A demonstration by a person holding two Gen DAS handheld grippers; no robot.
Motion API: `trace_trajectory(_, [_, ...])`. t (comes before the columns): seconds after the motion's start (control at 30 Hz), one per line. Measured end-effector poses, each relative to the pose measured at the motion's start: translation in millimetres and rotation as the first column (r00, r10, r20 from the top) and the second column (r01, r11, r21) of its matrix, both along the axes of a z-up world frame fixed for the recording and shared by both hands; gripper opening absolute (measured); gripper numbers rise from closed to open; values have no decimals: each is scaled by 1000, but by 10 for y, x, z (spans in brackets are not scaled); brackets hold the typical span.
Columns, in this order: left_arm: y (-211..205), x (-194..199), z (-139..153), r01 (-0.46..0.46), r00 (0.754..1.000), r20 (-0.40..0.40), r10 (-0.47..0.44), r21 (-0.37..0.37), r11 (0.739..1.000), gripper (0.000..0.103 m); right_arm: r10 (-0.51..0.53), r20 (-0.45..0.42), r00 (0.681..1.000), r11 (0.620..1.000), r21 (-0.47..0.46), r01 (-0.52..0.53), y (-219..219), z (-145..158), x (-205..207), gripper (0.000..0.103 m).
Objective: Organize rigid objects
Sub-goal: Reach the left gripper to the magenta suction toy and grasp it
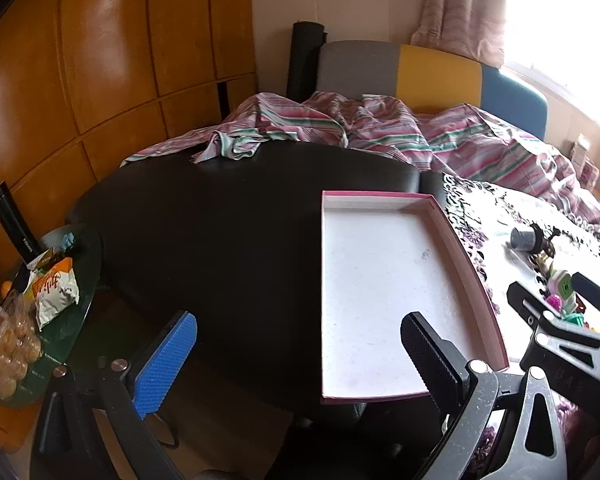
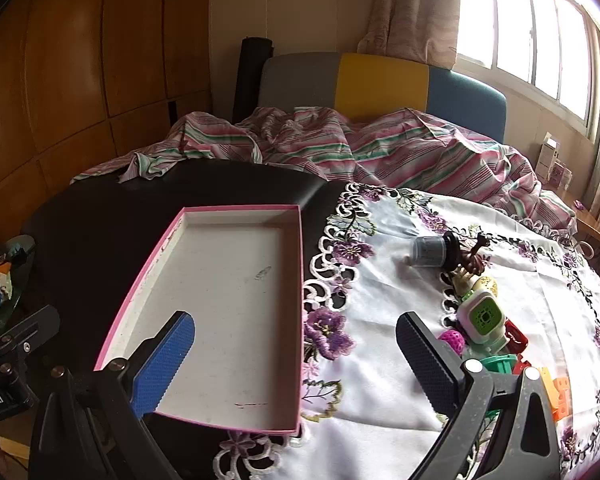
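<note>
An empty pink-rimmed white tray [image 2: 168, 240] lies on the black table; it also shows in the left wrist view [image 1: 456, 236]. To its right, on a floral cloth [image 2: 380, 380], lie several small objects: a grey cylinder [image 2: 426, 251], a white-and-green device [image 2: 482, 316], a pink ball [image 2: 452, 338], red [image 2: 516, 338], teal [image 2: 500, 362] and orange [image 2: 558, 396] pieces. My right gripper [image 2: 296, 364] is open and empty above the tray's right edge. My left gripper [image 1: 298, 362] is open and empty, hovering left of the tray. The right gripper [image 1: 560, 300] also shows there.
A bed with a striped pink quilt [image 2: 360, 144] lies behind the table. A wooden wardrobe [image 1: 80, 60] fills the left. A low glass side table [image 1: 72, 320] at far left holds snack bags [image 1: 52, 288] and a dark bottle [image 1: 14, 220].
</note>
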State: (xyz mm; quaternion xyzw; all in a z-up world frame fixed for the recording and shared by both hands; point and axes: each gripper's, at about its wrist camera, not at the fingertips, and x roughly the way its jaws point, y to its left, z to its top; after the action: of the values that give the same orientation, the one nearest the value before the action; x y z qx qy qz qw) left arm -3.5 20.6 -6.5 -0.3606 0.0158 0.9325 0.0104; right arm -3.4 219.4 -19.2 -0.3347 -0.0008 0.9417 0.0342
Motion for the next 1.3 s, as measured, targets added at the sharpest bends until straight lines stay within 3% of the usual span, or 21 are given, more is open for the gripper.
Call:
trace_trajectory(0.23, [112,-18,-13,42,999,8,-42,-5,999,103,-30,-12,999,999,10,30,174,51,-5,103])
trace_trajectory(0.4, [132,-73,-57,89,994,59,-93,63,994,103,-48,-14,999,998,44,48,284,89,-26,103])
trace_trajectory(0.67, [364,-140,-86,174,981,69,-180,88,981,103,-109,11,994,990,87,107,671,130,-52,103])
trace_trajectory(0.9, [636,-243,-94,265,953,110,-282,146,953,103,-157,103,982,987,0,158,1395,98,-104,103])
trace_trajectory(1.1, [943,-360,-38,358,910,132,-392,223,906,103,-278,142,950,955,-65,289,2209,-7,-83,103])
trace_trajectory(1.3, [1447,-475,-88,469,833,196,-517,243,849,103,-401,123,908,897,-147,416,2781,-172,72,103])
